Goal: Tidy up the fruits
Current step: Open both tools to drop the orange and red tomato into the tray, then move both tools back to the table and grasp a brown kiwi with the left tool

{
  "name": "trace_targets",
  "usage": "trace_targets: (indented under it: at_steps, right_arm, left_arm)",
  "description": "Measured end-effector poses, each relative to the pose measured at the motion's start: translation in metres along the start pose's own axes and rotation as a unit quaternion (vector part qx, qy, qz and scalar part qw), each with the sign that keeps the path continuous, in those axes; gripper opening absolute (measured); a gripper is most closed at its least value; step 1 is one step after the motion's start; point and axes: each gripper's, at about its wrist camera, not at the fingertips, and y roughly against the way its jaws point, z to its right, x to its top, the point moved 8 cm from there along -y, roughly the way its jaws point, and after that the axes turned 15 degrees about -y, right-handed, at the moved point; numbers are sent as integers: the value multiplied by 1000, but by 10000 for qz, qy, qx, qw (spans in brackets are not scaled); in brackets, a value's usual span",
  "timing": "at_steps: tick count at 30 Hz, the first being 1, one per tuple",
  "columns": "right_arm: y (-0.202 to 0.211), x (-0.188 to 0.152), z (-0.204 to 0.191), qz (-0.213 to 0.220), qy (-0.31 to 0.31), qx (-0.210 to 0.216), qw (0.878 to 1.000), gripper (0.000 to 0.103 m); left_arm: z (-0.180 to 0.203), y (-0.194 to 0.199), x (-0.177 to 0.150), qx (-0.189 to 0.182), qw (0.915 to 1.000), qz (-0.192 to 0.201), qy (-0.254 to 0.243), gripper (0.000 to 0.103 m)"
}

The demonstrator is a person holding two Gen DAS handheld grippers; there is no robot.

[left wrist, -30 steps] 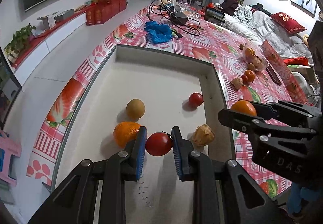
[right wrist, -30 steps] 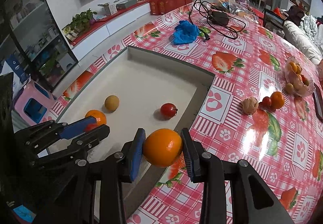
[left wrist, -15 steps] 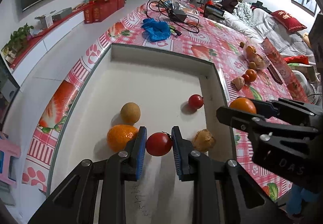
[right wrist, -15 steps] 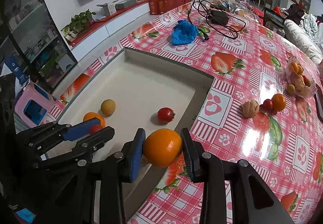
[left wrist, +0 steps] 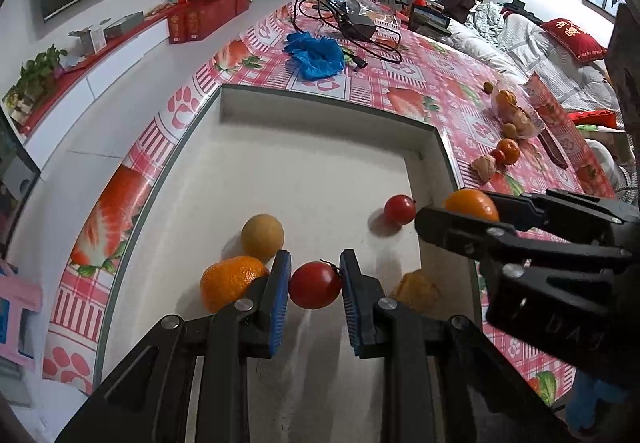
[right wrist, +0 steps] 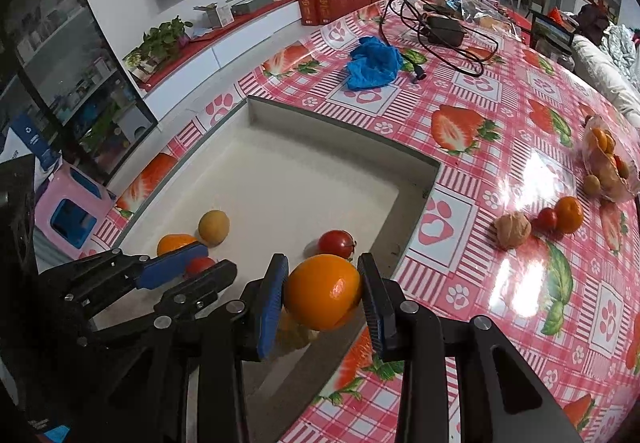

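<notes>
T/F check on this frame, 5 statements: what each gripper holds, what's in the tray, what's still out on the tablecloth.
1. The left gripper is shut on a red tomato. True.
2. The right gripper holds a walnut. False: its jaws clamp an orange.
3. A second tomato lies in the white tray. True.
4. The tray holds nothing but tomatoes. False: a tangerine and a yellow round fruit also lie there.
5. The blue cloth lies inside the tray. False: it lies on the tablecloth beyond the tray's far edge.
</notes>
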Motion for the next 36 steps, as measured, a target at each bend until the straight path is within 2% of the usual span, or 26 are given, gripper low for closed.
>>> trace_targets:
  at_steps: [11,13,15,16,18,23,24,25,26,27,32,33,34,36]
  right_arm:
    - [-17,7,-2,-146,-64,53,9999,38]
    - [-19,8,-3,-170,-75,60,9998,38]
    - [-21,8,-3,-200,-73,55,9998,38]
    - [-21,8,-3,-200,-96,69,9997,38]
    - [-21,10,-2,-183,-123,58,9997,38]
    - [-21,11,-6,-241,-113,138,9996,38]
    - [-21,11,-7,-263,-119,159,9995,51]
    - [-19,10,-7,-261,-138,188,9994,69]
    - [-17,11,-7,-203,-152,182,9995,75]
    - [-14,12,-8,-135,-162,184,9996,80]
    - [6,16,1,53,-291,206,9994,80]
    - [11,17,8,99,-372,187,9991,94]
    - [15,18,15,159,-460,149,9987,103]
    - [27,19,32,323,-645,116,9973,103]
  left_arm:
    - [-3,-7,10,16,10000,53,-47,30]
    - [-4,-6,11,-5,9999,110,-51,38]
    - [-6,-3,12,140,9998,151,-75,53]
    - [-6,-3,12,148,9997,164,-80,67]
    - [-8,-1,12,88,9997,243,0,81]
    - [-15,-2,7,102,9997,134,192,81]
    - [-16,-3,5,104,9996,107,242,81]
    - [-18,-2,3,115,9995,82,281,81]
    - [-18,-1,2,117,9995,77,298,81]
    - [-18,0,1,121,9994,70,313,81]
    - [-12,10,1,193,9996,59,190,82]
    - [-10,14,2,204,9997,79,147,82]
    - [-7,16,4,214,9997,92,107,82]
    - [0,22,9,245,9996,128,12,82]
